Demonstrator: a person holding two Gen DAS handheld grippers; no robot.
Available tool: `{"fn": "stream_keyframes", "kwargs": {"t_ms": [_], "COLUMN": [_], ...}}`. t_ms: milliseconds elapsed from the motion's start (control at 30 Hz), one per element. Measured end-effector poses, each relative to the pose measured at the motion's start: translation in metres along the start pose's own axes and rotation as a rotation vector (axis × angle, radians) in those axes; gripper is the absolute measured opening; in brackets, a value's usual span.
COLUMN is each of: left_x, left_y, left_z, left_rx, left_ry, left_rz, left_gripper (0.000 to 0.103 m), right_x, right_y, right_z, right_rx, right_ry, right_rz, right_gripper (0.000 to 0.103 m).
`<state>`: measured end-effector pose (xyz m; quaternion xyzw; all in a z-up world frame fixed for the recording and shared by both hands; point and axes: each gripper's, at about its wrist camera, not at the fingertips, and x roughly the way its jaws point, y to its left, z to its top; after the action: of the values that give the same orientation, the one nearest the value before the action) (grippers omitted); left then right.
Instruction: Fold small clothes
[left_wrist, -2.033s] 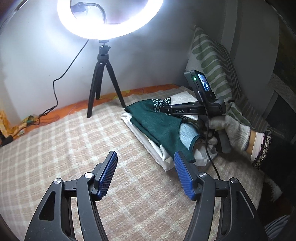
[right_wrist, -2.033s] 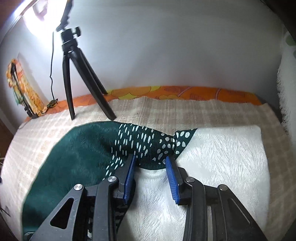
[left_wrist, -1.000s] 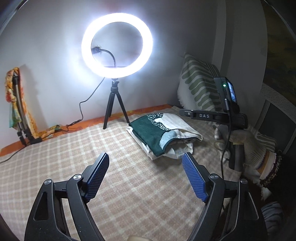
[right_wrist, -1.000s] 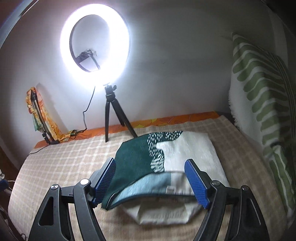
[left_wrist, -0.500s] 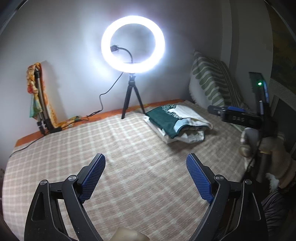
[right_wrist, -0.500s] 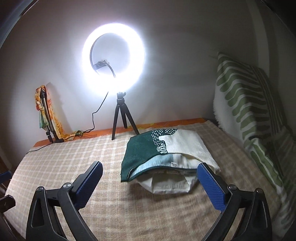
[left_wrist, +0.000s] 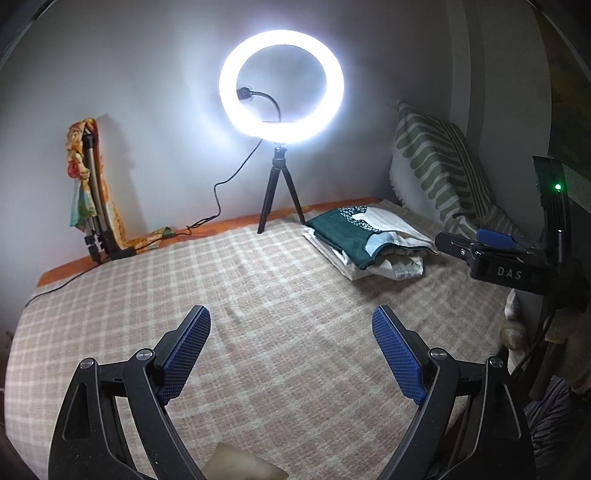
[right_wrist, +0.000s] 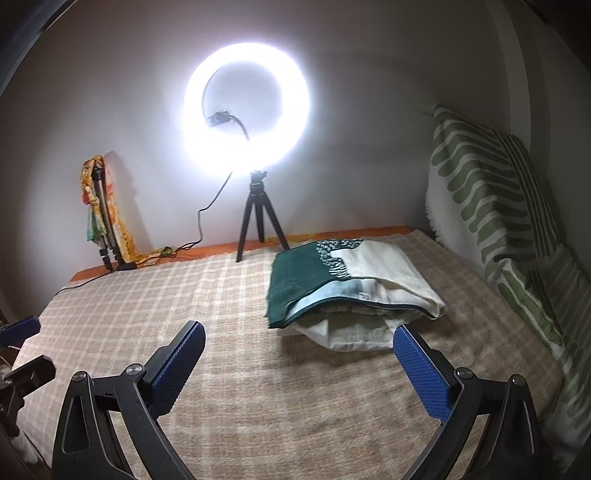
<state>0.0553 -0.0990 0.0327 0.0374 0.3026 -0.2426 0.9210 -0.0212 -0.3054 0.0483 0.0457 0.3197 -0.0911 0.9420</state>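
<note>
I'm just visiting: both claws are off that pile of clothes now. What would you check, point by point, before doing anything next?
1. Left gripper open and empty: ok.
2. Right gripper open and empty: ok.
3. Pile lying on the blanket, touched by neither gripper: ok.
4. Top fold neat: not ok; the green and cream top piece bulges, with white cloth poking out at the near edge.
5. More clothes left to fold: cannot tell; none show on the blanket.
6. Ring light standing apart from the pile: ok.
</note>
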Motion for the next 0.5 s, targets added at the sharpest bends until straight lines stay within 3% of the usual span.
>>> {"fn": "stream_keyframes", "kwargs": {"t_ms": [67, 167, 500], "left_x": [-0.001, -0.001, -0.006], "left_y": [0.001, 0.002, -0.001], "left_z": [0.0, 0.0, -0.004], "left_rx": [0.001, 0.0, 0.015], "left_ry": [-0.008, -0.01, -0.018], "left_rz": [0.012, 0.046, 0.068], "left_gripper": [0.089, 0.102, 0.103], "right_x": [-0.001, -0.002, -0.002], "right_y": [0.006, 0.011, 0.009], "right_z": [-0.001, -0.001, -0.003], "right_rx": [-0.009, -0.022, 0.009], "right_ry": [-0.001, -0.009, -0.007], "right_rz": [0.013, 0.021, -0.003], "right_gripper": [0.103, 0.103, 0.103]}}
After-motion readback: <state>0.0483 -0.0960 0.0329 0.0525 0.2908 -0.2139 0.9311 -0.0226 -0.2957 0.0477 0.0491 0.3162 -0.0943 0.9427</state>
